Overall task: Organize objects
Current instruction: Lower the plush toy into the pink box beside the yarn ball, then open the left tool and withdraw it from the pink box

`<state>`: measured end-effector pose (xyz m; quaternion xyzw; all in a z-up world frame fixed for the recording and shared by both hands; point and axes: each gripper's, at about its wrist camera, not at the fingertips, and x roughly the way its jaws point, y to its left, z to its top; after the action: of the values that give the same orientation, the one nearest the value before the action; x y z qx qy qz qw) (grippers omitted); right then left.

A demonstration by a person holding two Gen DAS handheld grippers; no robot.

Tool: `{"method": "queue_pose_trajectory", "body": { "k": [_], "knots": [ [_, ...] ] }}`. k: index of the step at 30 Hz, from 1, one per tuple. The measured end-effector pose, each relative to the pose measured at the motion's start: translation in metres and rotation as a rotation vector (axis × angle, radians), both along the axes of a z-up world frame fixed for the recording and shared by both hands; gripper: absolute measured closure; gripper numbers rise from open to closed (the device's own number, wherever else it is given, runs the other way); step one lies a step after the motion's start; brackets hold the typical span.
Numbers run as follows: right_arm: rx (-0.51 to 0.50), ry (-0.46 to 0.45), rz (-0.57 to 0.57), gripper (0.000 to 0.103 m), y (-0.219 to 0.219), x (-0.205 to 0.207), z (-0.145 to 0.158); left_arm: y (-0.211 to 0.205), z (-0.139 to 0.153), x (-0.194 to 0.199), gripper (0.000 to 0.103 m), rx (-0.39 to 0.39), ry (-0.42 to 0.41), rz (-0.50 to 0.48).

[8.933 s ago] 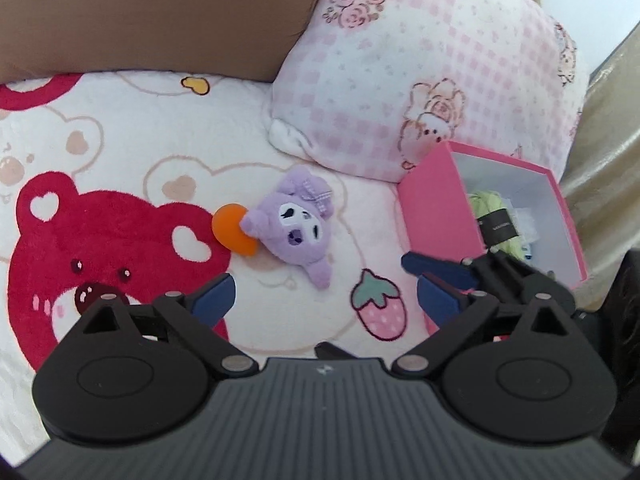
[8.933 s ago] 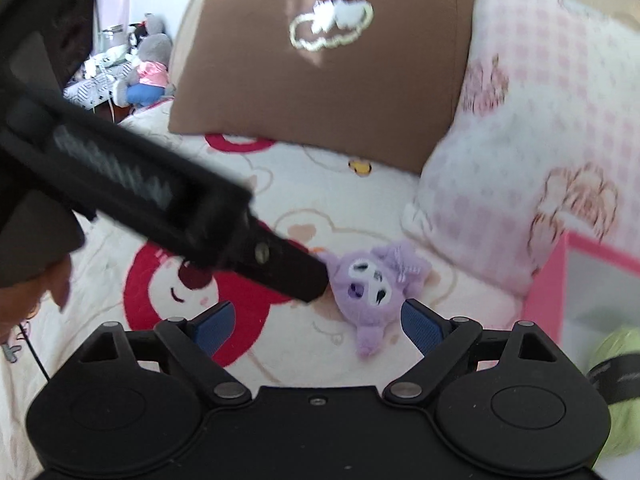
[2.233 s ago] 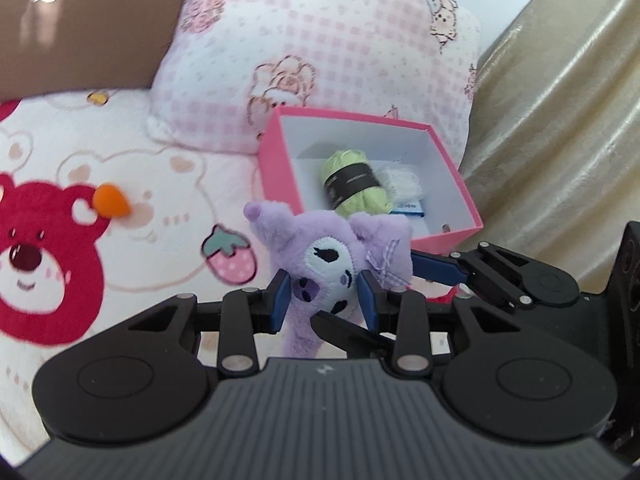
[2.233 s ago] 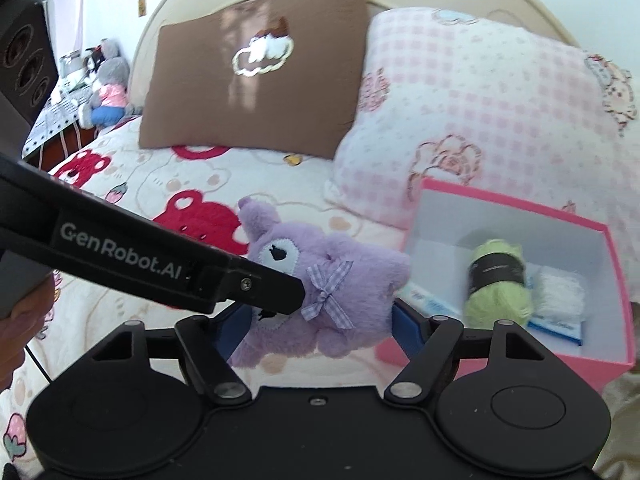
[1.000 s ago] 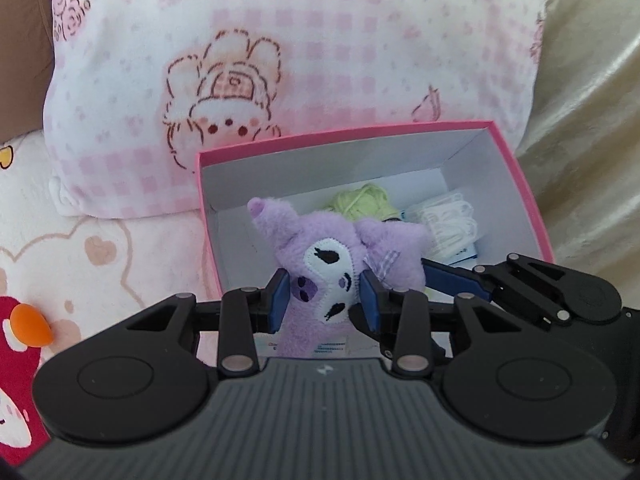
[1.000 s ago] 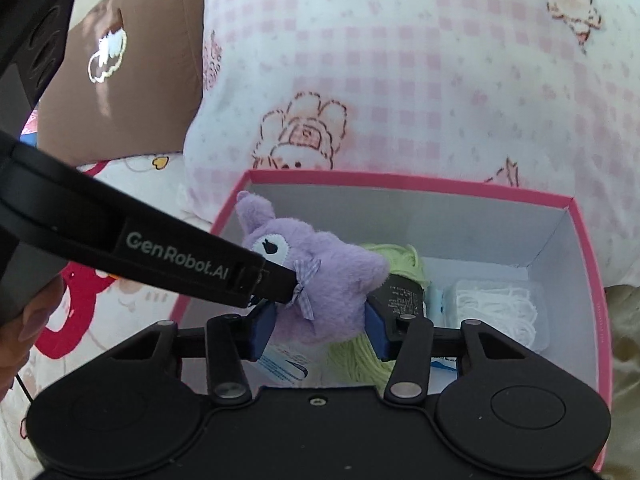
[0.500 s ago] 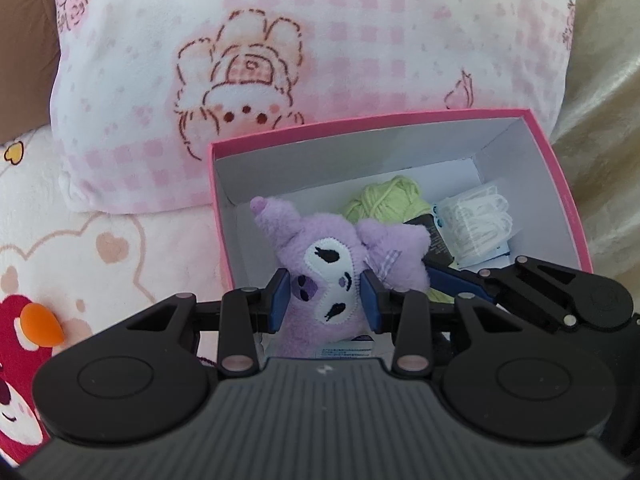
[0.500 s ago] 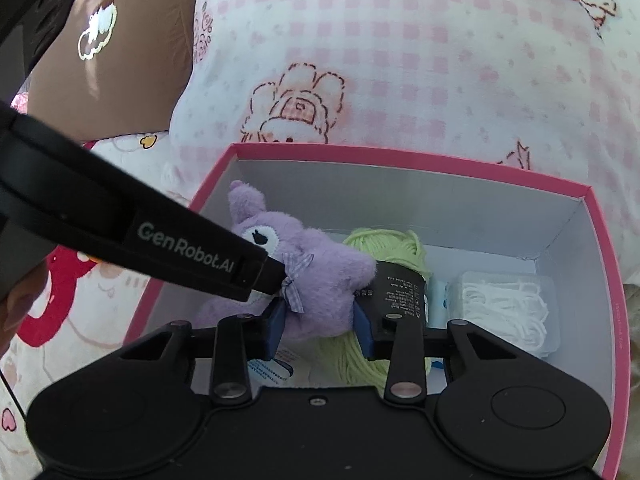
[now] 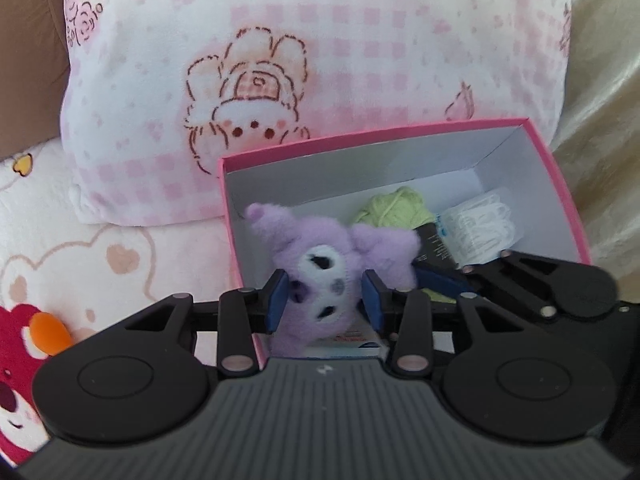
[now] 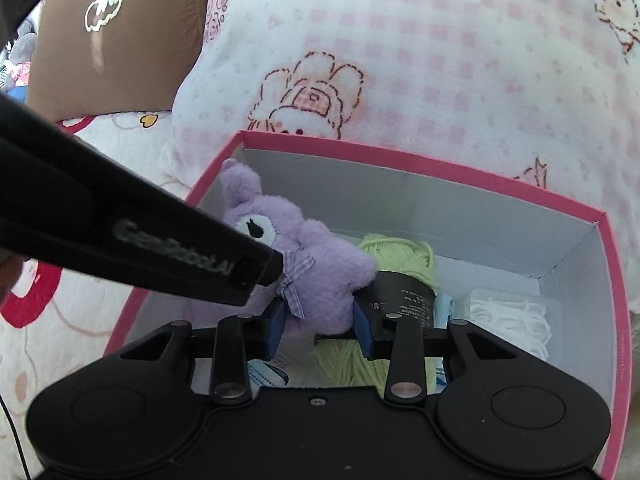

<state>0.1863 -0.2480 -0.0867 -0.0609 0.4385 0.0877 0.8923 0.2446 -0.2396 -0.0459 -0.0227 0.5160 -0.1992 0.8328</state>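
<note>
Inside the pink box [image 9: 560,184], its left half lay free; yarn [image 10: 400,256] and white cord [image 9: 480,232] filled the right. Both grippers, left [image 9: 326,300] opening, right [image 10: 318,326] narrow, angled down, pinched the purple plush [image 9: 320,256] over the near-left corner

Plush toy [image 9: 340,256]: lower body hidden behind my left gripper [image 9: 325,300], face motion-blurred. Yarn skein [image 10: 394,264]: label print too small to read, lower end behind my right gripper [image 10: 318,326]. Orange object [image 9: 47,328], lower left: identity unclear. Brown pillow [image 10: 120,32] cut by frame's upper left edge.
</note>
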Motion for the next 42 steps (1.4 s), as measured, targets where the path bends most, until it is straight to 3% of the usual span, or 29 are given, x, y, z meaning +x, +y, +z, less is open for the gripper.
{"method": "queue_pose_trajectory", "body": {
  "k": [2,6,17,26,32,38,42],
  "knots": [
    [0.000,0.003,0.012,0.062,0.002,0.001,-0.001,0.004,0.002,-0.001,0.064,-0.040,0.003,0.013],
    [0.006,0.042,0.031,0.064,0.007,0.009,-0.008,0.008,0.005,-0.005,0.064,-0.034,-0.045,0.005],
    [0.004,0.067,0.038,0.063,0.009,0.010,-0.013,0.035,0.003,-0.007,0.063,-0.128,-0.023,0.036],
    [0.077,0.061,0.006,0.063,0.002,-0.018,0.004,0.045,0.011,-0.023,0.063,-0.140,-0.015,-0.001],
    [0.072,0.015,0.008,0.063,0.006,-0.049,0.025,0.050,0.023,-0.042,0.063,-0.127,-0.015,-0.033],
    [0.105,0.000,-0.006,0.060,0.009,-0.071,0.048,0.057,0.043,-0.067,0.051,-0.118,-0.020,-0.044],
    [0.062,-0.013,0.003,0.055,0.017,-0.090,0.060,0.063,0.057,-0.085,0.047,-0.127,-0.031,-0.060]
  ]
}}
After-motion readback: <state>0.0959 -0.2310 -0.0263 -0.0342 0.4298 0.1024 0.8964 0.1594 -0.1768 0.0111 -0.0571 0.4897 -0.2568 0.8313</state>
